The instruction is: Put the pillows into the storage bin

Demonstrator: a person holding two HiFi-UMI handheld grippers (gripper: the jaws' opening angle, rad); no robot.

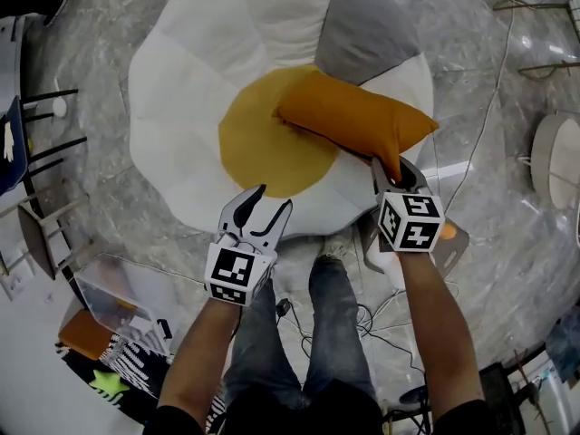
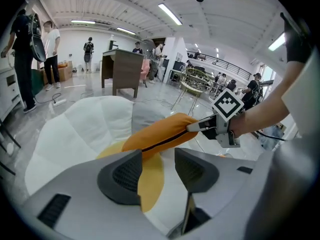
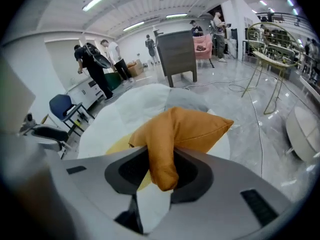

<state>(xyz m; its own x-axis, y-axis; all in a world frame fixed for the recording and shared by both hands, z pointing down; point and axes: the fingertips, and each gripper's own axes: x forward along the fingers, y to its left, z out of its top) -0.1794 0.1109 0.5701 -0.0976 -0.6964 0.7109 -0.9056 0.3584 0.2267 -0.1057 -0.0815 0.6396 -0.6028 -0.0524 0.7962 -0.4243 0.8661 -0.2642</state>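
My right gripper (image 1: 390, 178) grips a corner of the orange pillow (image 1: 353, 116) over the mat (image 1: 181, 107) far right, left gripper (image 1: 267, 208) open & empty; I reckon early days, pillow not yet in the bin (image 1: 95, 284) near left.

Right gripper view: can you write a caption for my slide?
Right gripper pinching a corner of the orange pillow over the egg-shaped floor cushion.
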